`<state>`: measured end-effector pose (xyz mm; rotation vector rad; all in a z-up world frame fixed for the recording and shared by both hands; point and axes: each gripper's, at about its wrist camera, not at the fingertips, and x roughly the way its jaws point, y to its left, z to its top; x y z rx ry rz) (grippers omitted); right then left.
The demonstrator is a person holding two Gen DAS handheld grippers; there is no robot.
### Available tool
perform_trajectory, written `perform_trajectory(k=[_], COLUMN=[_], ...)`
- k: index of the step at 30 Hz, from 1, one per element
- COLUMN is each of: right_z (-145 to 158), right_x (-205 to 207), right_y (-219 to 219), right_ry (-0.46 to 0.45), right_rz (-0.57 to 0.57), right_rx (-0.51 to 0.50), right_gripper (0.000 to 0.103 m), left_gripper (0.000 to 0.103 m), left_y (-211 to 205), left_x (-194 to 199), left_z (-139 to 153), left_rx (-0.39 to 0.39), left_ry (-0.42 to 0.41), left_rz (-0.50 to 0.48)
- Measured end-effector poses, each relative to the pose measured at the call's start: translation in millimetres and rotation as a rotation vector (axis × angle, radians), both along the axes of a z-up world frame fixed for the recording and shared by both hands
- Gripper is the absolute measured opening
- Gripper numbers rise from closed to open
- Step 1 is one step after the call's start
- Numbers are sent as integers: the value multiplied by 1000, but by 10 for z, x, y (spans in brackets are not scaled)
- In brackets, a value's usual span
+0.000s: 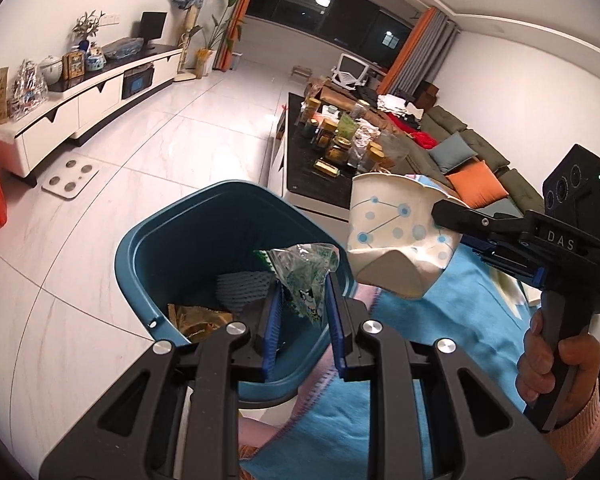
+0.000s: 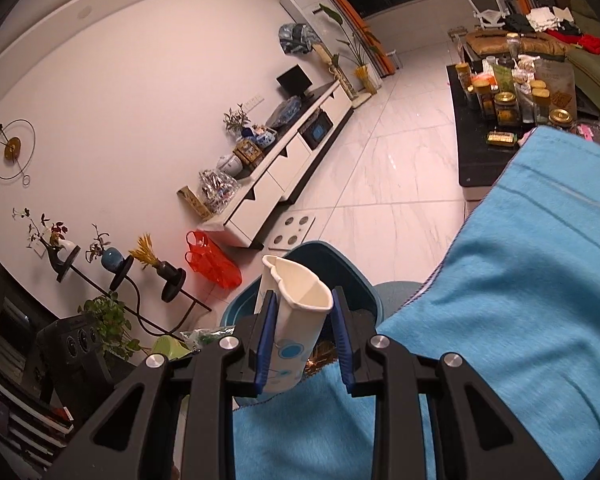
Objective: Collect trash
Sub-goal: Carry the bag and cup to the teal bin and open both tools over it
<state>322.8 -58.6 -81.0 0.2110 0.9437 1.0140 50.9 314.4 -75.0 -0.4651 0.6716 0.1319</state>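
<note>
1. A crumpled clear plastic wrapper [image 1: 304, 276] with green print is clamped between the blue pads of the left gripper [image 1: 303, 312] and is held over the open mouth of the bin.
2. A crushed white paper cup [image 2: 296, 316] with blue dots is pinched between the pads of the right gripper [image 2: 305, 340]; it is seen beside the bin's rim, over a blue blanket. The hand [image 1: 556, 364] on that gripper's grip is visible in the left wrist view.
3. The teal bin [image 1: 140, 264] is found standing on a glossy white tiled floor [image 1: 148, 148], just beside the blue blanket [image 2: 520, 300], which covers the lower right of both views.
4. Inside the bin, a grey foam net sleeve [image 1: 240, 286] and a golden-brown wrapper [image 1: 200, 318] are noted.
5. A white bathroom scale [image 1: 71, 179] lies on the floor beyond the bin, near a long white TV cabinet [image 1: 96, 100] set against the wall.
6. A red mesh bag [image 2: 212, 260] is recorded at the cabinet's end.
7. A dark coffee table [image 2: 476, 160], crowded with jars and packets, stands to the right, with a green sofa [image 1: 480, 148] behind it.
</note>
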Motion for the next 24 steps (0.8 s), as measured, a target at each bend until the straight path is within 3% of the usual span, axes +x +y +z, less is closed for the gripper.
perform_trajectory(k=[10,24], right_z=[-230,-377], right_x=[28,6], right_y=[341,438], right_ry=[34,72], right_rz=[-9,16], right_rx=[-74,-106], right_gripper=[26,33], left_gripper=[24,45], left_y=[188,280], left_x=[109,269], left_z=[-219,-456], left_rx=[-20,-46], left_ry=[51,84], left_rz=[46,72])
